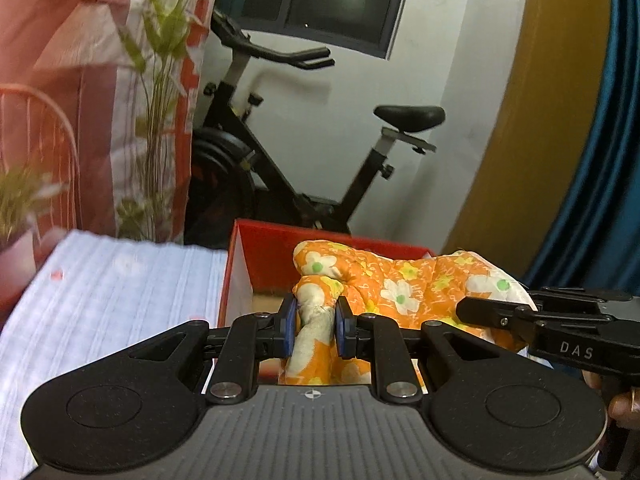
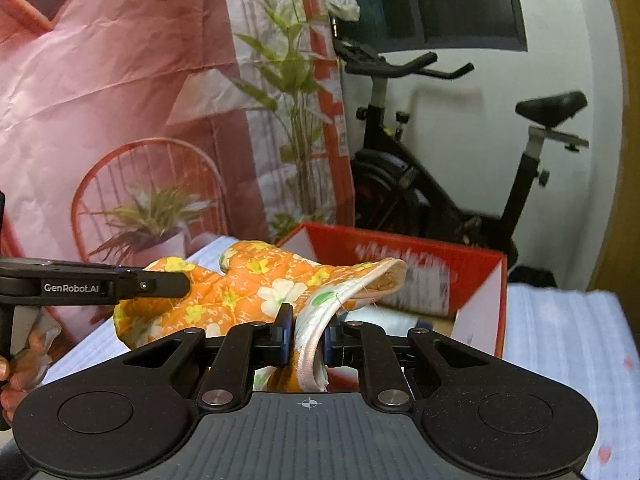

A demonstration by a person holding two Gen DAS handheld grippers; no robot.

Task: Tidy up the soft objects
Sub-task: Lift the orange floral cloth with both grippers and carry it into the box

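Both hand-held grippers (image 1: 314, 330) (image 2: 306, 334) pinch quilted floral mitt (image 1: 404, 284).

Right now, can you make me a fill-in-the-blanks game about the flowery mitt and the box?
1. The oven mitt is orange with white ____.
2. The box behind the mitt is colored ____.
3. The mitt is pinched by ____ grippers: the left gripper and the right gripper.
4. Against the wall stands an exercise ____.

Missing words: flowers; red; two; bike
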